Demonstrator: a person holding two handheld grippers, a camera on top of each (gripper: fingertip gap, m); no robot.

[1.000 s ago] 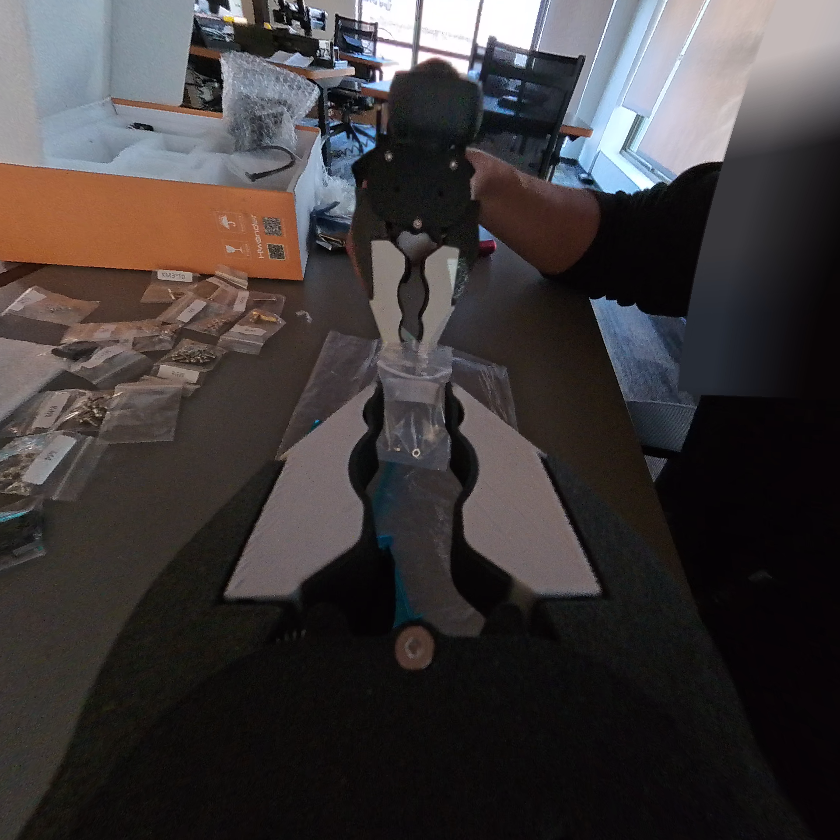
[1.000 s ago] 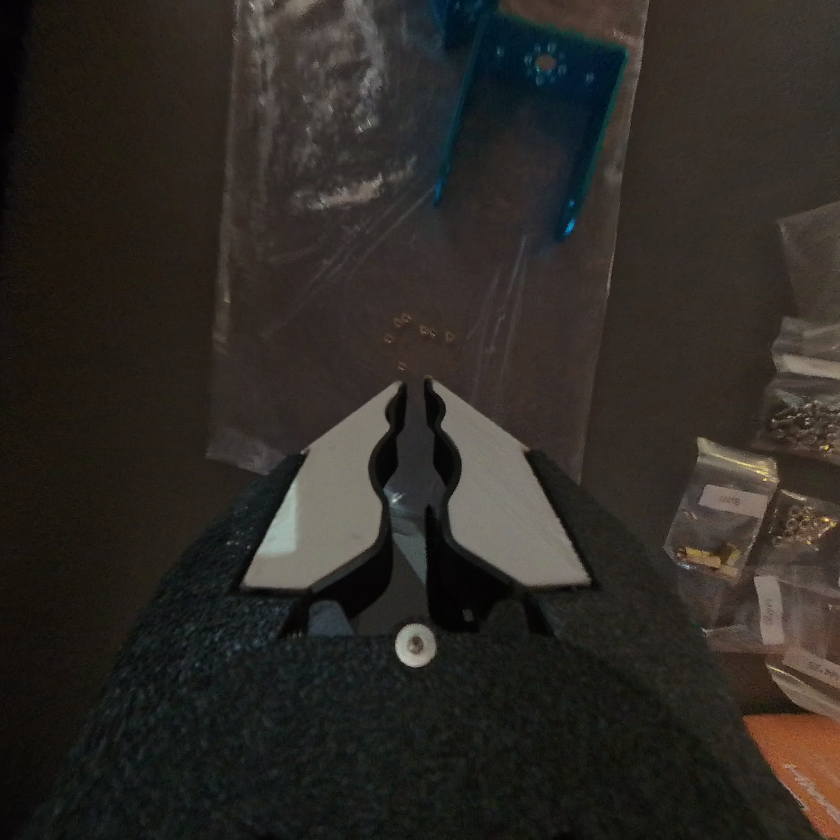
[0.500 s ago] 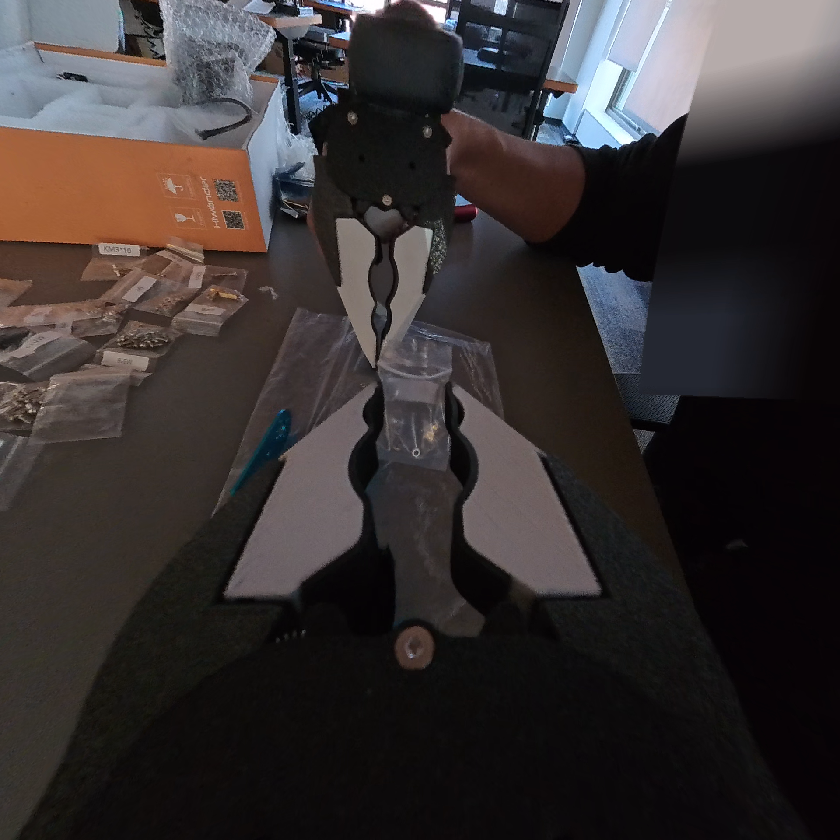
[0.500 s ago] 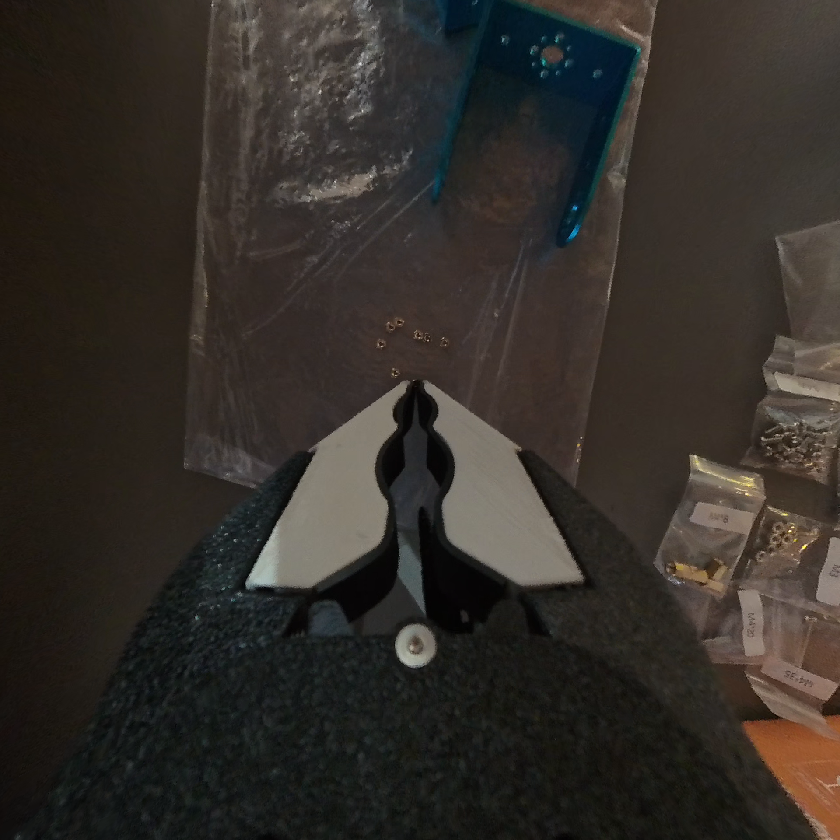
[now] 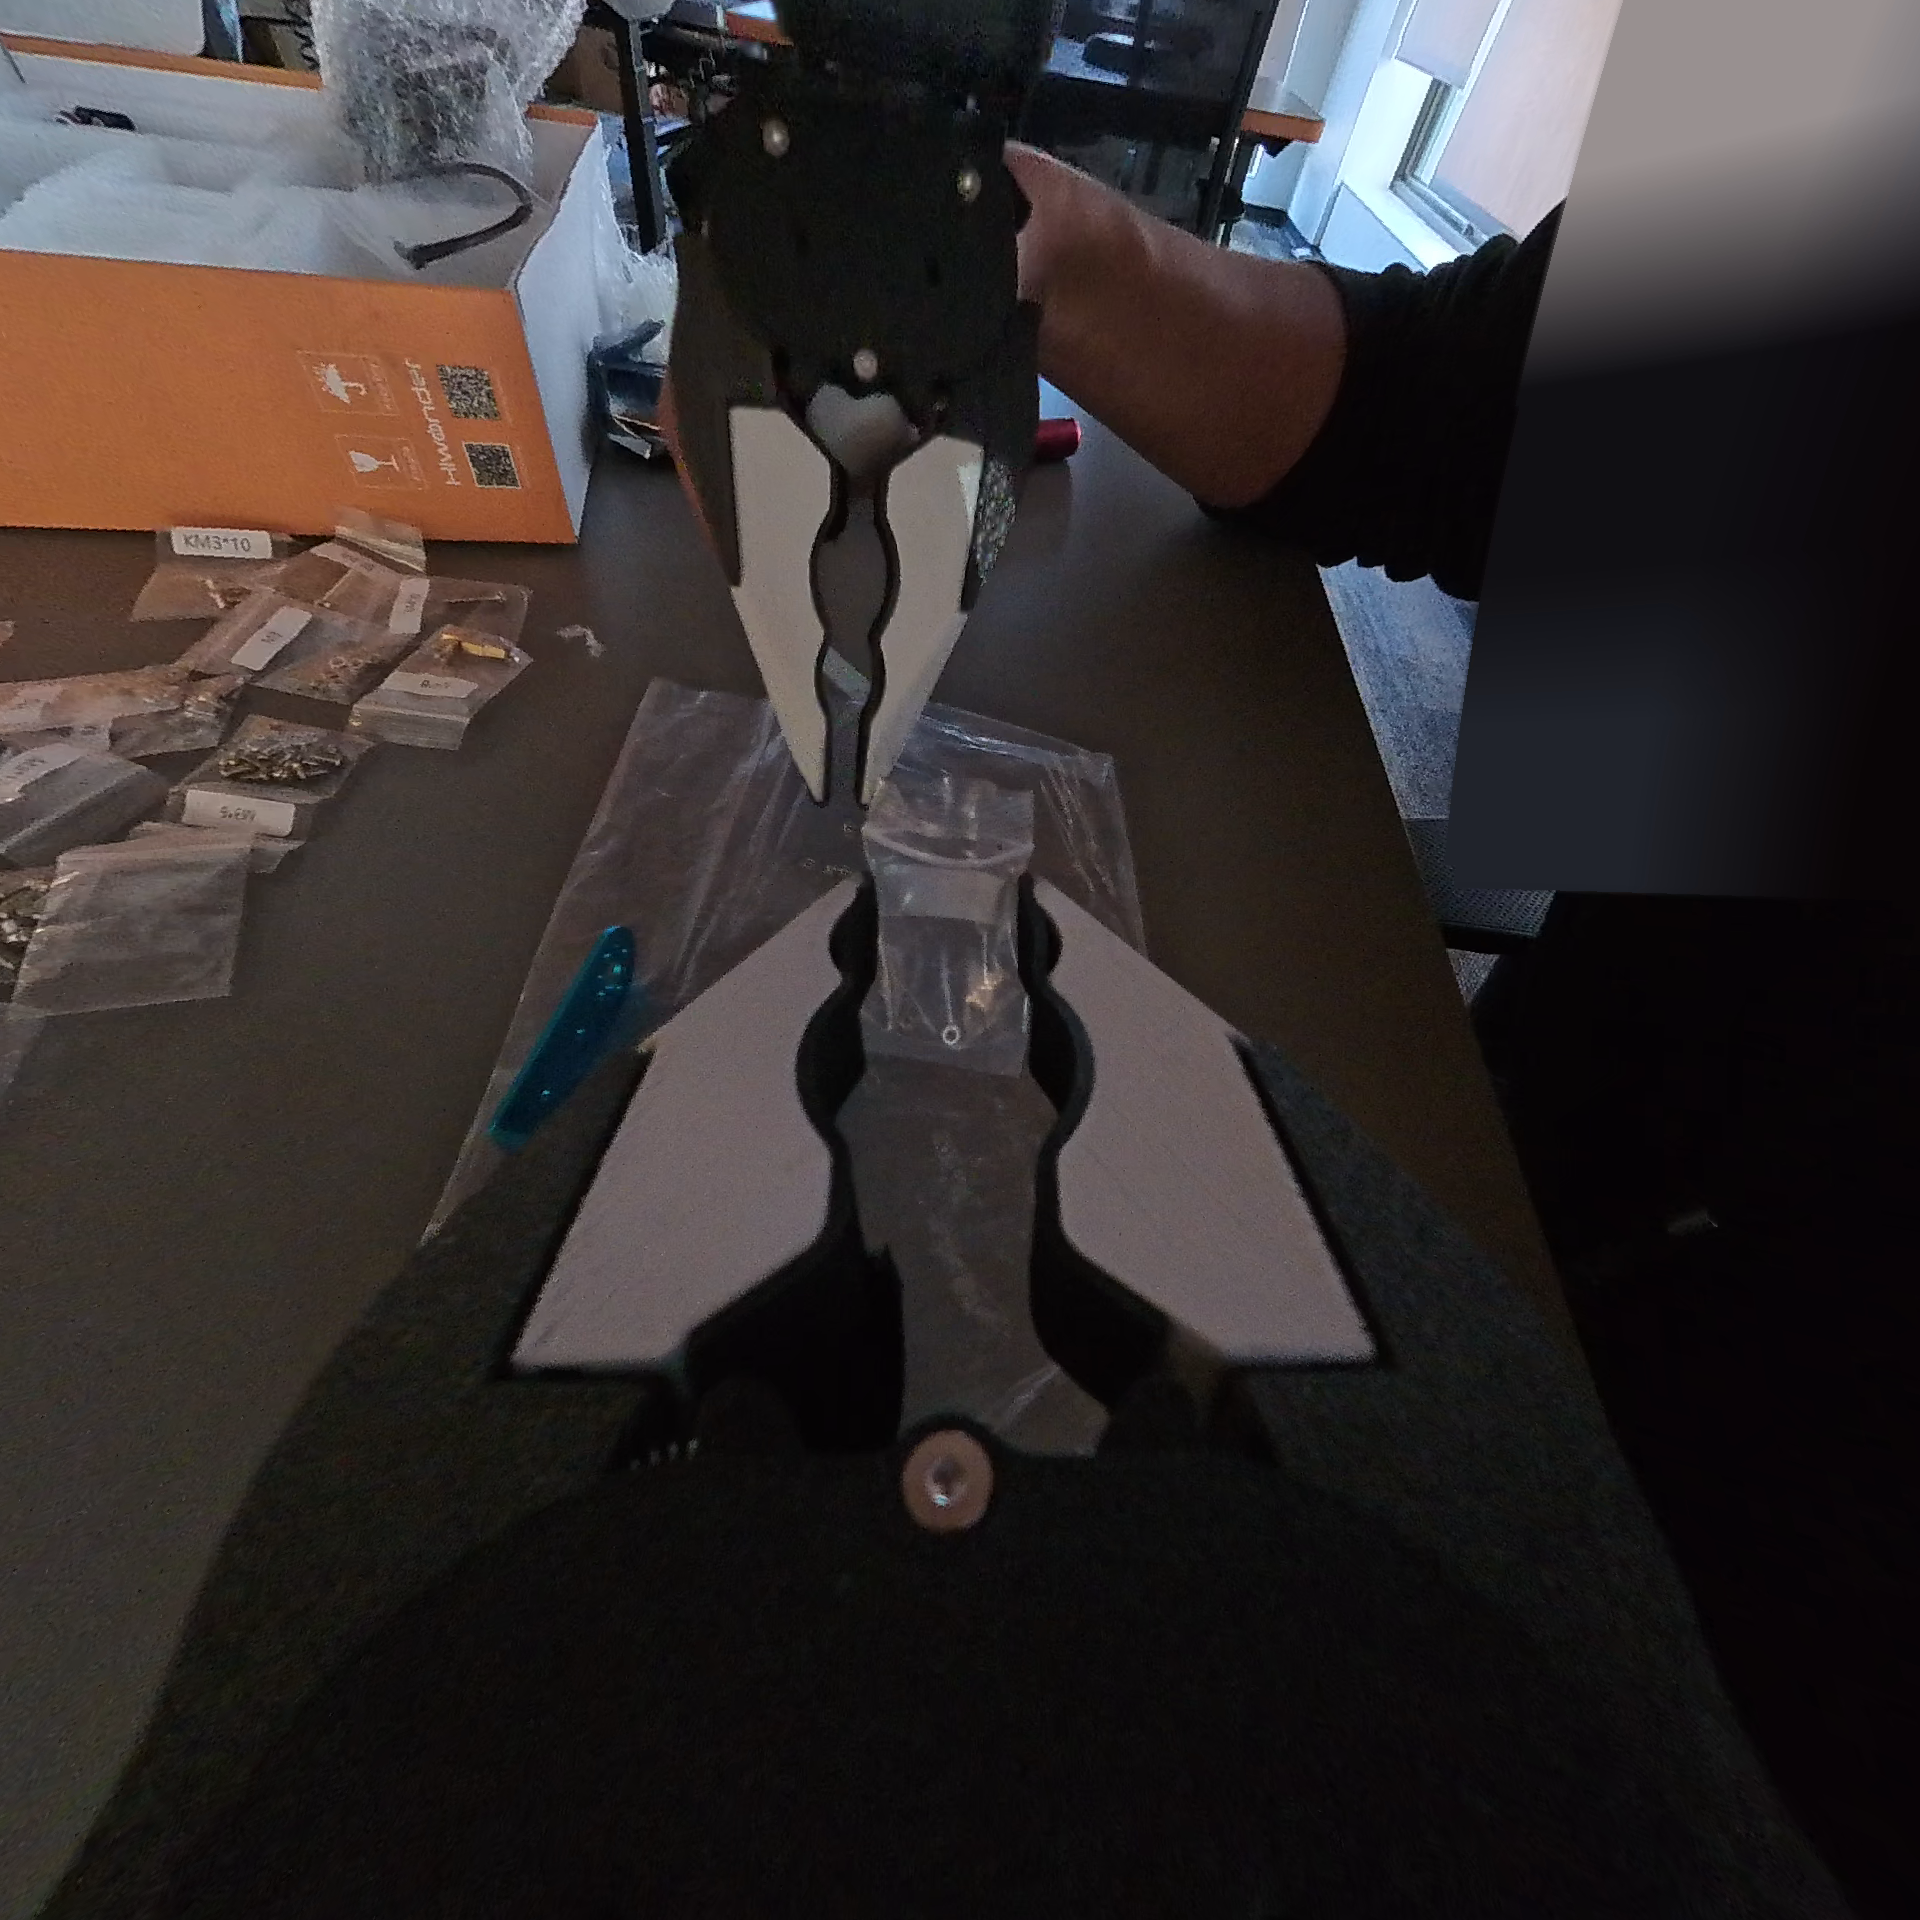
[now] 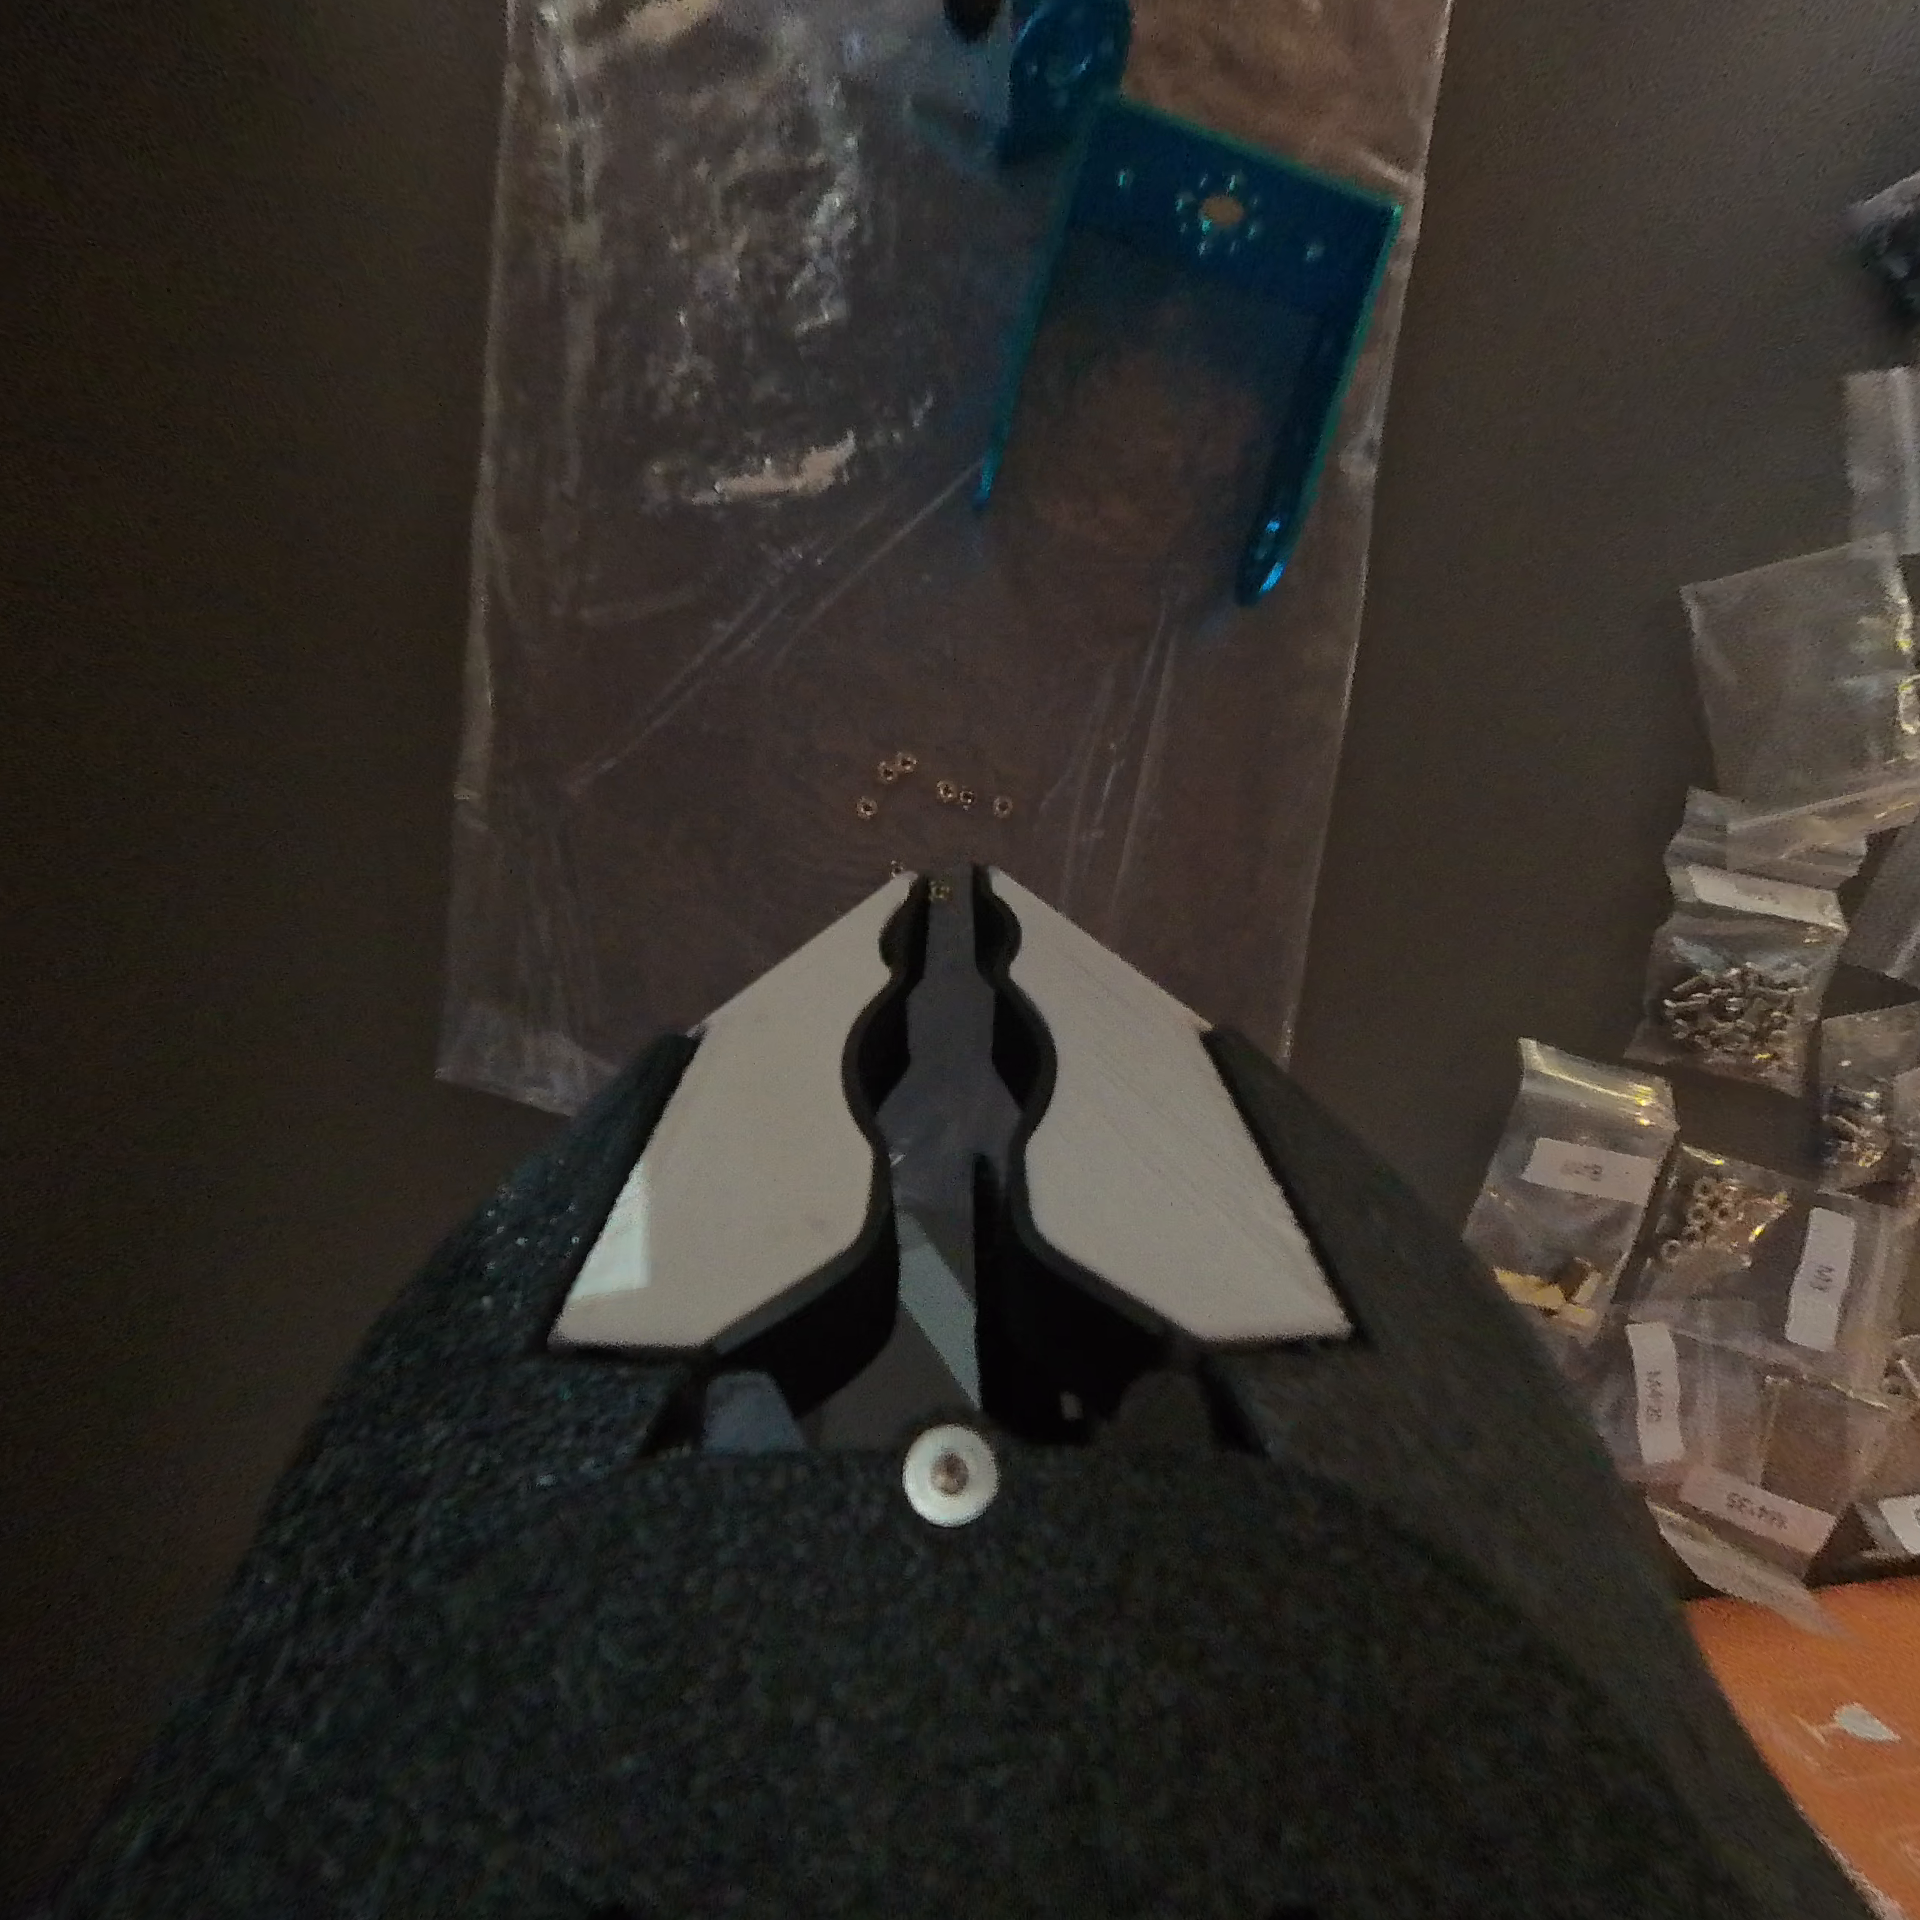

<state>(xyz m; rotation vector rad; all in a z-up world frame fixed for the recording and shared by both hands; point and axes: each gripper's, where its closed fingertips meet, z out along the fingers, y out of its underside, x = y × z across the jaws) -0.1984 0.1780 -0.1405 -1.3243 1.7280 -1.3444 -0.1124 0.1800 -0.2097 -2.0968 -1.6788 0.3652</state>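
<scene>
Two grippers are seen over the tabletop [image 5: 312, 1143]. A small bag [image 5: 951, 997] is clamped in the left gripper [image 5: 951, 894] above a large bag [image 5: 675, 831] near the right edge. The right gripper [image 6: 945, 878] is narrowly parted, a nut [image 6: 940, 889] showing between its tips; contact cannot be told.

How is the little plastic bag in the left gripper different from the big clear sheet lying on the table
The small bag is pinched upright between the left gripper fingers; the large clear sheet lies flat on the dark table. The small bag has a white label; the large sheet shows none and carries loose nuts and a blue bracket. Both are transparent plastic.
</scene>
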